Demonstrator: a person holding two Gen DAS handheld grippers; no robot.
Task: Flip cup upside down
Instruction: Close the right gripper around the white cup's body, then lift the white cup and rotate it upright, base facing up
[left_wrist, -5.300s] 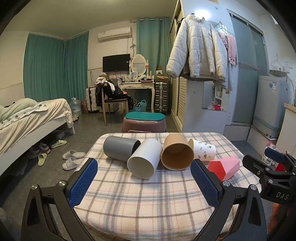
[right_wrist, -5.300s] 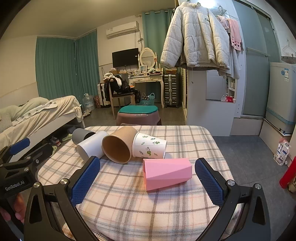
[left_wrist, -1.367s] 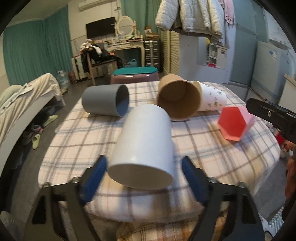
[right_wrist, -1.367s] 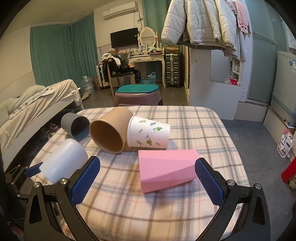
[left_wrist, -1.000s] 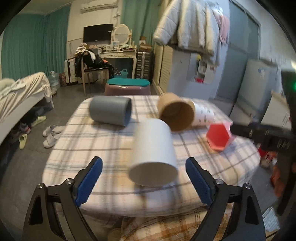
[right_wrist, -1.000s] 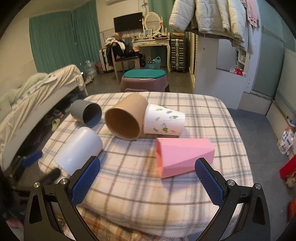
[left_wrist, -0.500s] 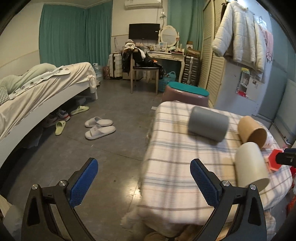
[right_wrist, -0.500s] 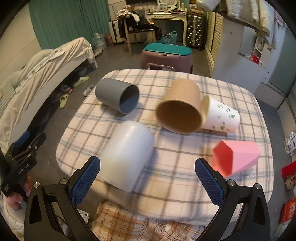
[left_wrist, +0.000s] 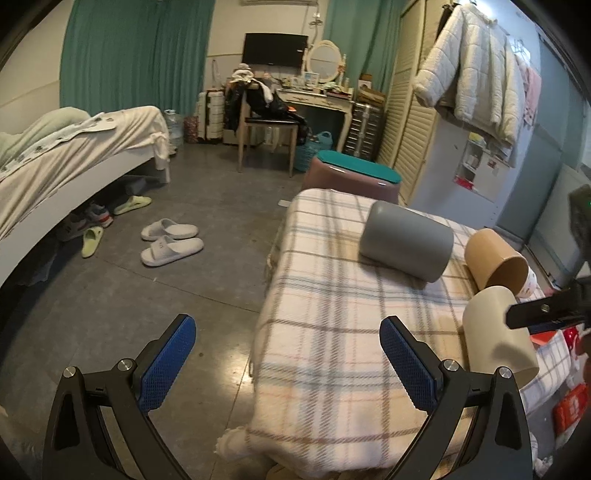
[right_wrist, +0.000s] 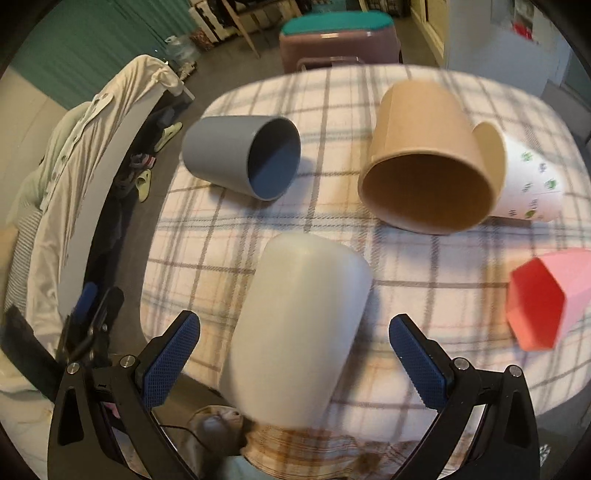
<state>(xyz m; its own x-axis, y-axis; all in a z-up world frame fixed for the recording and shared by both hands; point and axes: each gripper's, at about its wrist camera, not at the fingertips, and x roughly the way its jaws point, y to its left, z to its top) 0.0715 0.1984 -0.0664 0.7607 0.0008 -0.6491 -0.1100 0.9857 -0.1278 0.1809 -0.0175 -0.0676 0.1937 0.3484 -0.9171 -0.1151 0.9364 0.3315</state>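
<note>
A white cup (right_wrist: 295, 325) lies on its side at the near edge of the plaid-covered table (right_wrist: 406, 295), its mouth toward me. My right gripper (right_wrist: 294, 350) is open, its blue pads on either side of the cup's mouth end, not touching it. The cup also shows in the left wrist view (left_wrist: 495, 339), with a black part of the right gripper (left_wrist: 543, 314) in front of it. My left gripper (left_wrist: 288, 354) is open and empty, off the table's left edge above the floor.
A grey cup (right_wrist: 240, 158), a brown cup (right_wrist: 428, 162), a white printed cup (right_wrist: 532, 188) and a pink faceted cup (right_wrist: 546, 295) lie on their sides farther back. A bed (left_wrist: 74, 147), slippers (left_wrist: 170, 240) and a stool (left_wrist: 354, 177) stand around the table.
The left gripper let go of the white cup and swung off to the left of the table. The right gripper rose, tilted down and came in around the cup.
</note>
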